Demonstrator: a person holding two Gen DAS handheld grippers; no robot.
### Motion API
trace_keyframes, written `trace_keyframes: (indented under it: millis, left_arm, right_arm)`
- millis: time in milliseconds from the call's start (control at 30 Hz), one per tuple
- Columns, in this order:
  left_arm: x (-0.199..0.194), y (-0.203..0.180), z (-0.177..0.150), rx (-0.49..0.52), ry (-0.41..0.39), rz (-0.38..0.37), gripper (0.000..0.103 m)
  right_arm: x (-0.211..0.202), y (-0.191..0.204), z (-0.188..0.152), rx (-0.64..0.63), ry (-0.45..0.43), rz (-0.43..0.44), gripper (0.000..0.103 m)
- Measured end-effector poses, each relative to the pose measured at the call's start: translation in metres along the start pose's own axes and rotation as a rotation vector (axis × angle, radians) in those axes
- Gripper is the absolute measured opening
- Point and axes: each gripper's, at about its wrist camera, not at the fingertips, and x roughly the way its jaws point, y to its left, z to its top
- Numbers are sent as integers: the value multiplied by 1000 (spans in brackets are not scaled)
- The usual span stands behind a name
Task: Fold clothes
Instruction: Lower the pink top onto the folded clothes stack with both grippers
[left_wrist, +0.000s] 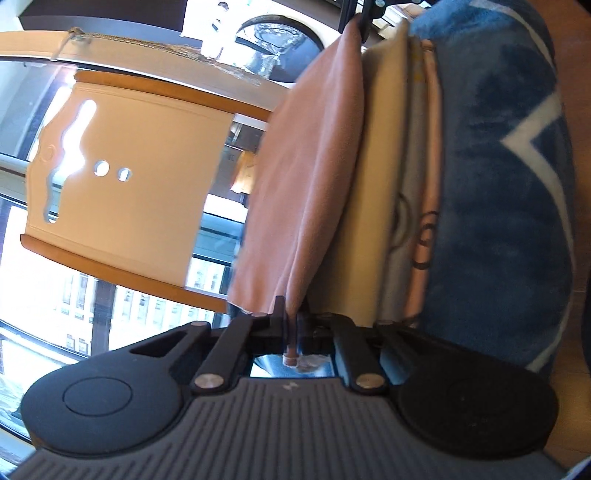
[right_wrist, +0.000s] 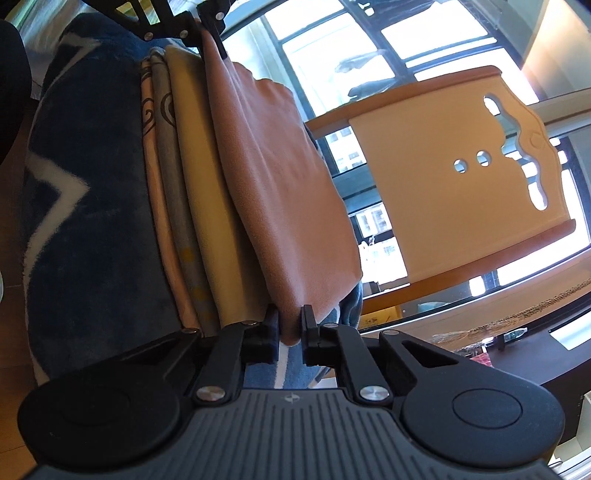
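Observation:
A salmon-pink cloth (left_wrist: 310, 177) hangs stretched between my two grippers, folded over. My left gripper (left_wrist: 291, 317) is shut on one end of it. My right gripper (right_wrist: 290, 321) is shut on the other end of the same pink cloth (right_wrist: 288, 184). Each gripper shows at the top of the other's view, the right gripper (left_wrist: 360, 18) in the left wrist view and the left gripper (right_wrist: 207, 22) in the right wrist view. Right beside the cloth lies a stack of folded clothes (left_wrist: 402, 184), cream, grey and peach, also seen in the right wrist view (right_wrist: 195, 206).
The stack rests on a blue blanket with white lines (left_wrist: 498, 184), also visible in the right wrist view (right_wrist: 88, 206). A wooden chair back (left_wrist: 122, 177) stands behind, in front of large windows (right_wrist: 332, 48). A table edge with a fringed runner (right_wrist: 517, 314) shows.

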Motion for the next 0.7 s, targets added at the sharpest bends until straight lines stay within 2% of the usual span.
trace_keyframes:
  millis: [100, 233, 367, 700]
  left_arm:
    - [-2, 3, -3, -18, -4, -18, 4]
    - [-9, -16, -8, 15, 9, -74, 3]
    - [-15, -20, -9, 3, 13, -70, 3]
    - [-23, -28, -8, 13, 23, -63, 3]
  right_arm:
    - [-9, -9, 4, 34, -17, -40, 5]
    - [-15, -4, 4, 58, -11, -13, 5]
    - [-13, 15, -1, 34, 2, 28, 5]
    - [-13, 23, -1, 35, 18, 30, 6]
